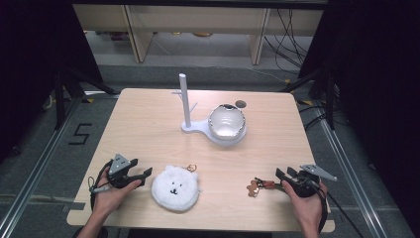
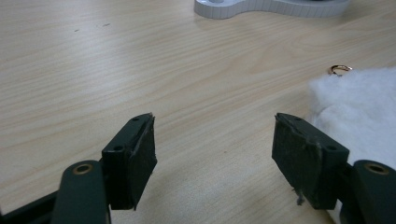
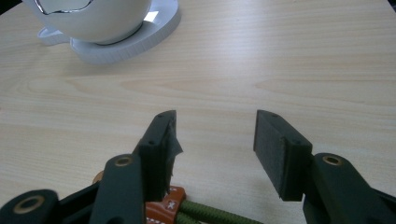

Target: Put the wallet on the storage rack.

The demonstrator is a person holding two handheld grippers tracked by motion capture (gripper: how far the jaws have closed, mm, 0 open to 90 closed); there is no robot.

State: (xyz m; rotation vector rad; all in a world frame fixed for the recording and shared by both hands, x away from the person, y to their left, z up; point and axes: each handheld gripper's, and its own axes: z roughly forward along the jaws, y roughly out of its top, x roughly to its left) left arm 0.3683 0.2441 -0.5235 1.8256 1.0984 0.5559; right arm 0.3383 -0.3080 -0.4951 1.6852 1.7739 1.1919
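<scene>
From above, the fluffy white bear plush [image 1: 175, 188] lies just right of the left gripper [image 1: 143, 176]; the right gripper [image 1: 281, 175] sits well right of the plush, by a corded keychain [image 1: 259, 186]. Both grippers' fingers stand wide, holding nothing. The right gripper view adds the keychain's braided olive cord (beneath the fingers), and the left gripper view shows the plush's gold ring [image 2: 339, 69].

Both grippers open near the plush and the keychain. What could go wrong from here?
1. Left gripper sits beside the white bear plush; its pads may pinch only fur and slip.
2. The keychain lies flat beneath the right gripper; its jaws could scrape the table.
</scene>
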